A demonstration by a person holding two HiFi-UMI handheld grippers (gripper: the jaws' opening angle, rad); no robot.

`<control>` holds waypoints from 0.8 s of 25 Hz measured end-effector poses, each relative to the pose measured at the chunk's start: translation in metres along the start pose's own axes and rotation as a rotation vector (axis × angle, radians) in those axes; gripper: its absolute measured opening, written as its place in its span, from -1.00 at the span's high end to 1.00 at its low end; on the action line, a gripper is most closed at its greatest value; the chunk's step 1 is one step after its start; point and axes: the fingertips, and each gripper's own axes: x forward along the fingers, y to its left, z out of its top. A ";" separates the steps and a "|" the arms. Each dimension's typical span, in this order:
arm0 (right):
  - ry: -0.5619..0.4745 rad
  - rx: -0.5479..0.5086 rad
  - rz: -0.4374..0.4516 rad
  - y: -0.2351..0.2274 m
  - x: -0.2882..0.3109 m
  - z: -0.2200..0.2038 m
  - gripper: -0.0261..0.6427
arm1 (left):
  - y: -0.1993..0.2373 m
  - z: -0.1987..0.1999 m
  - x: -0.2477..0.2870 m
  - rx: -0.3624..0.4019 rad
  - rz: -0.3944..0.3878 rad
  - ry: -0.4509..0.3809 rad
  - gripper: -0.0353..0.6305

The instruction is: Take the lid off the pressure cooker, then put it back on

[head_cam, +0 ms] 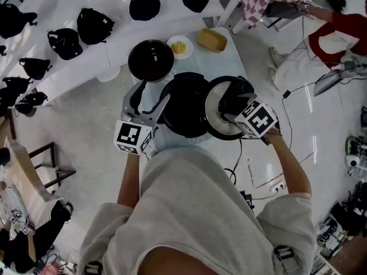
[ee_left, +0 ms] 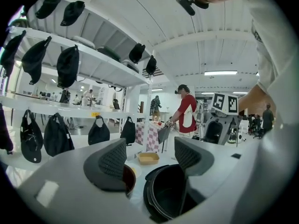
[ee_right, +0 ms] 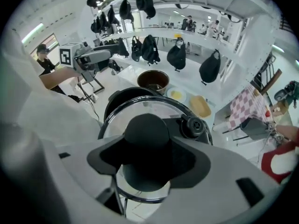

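Right gripper (ee_right: pixel 148 154) clamped on lid (ee_right: pixel 140 108) | left gripper (ee_left: pixel 150 157) spread | cooker (head_cam: pixel 183 105) open, white table (head_cam: pixel 198 62) | bags (head_cam: pixel 94 24) on shelves (head_cam: pixel 117 39)

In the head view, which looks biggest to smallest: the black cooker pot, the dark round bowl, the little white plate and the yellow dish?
1. Black pressure cooker pot, with its lid off.
2. Dark round bowl, only slightly smaller.
3. Small white plate and yellow rectangular dish: they look about alike, so I won't rank them.
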 end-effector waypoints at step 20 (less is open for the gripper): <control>0.038 -0.306 0.143 0.073 0.077 0.098 0.11 | 0.061 -0.009 -0.085 -0.042 0.252 -0.024 -0.03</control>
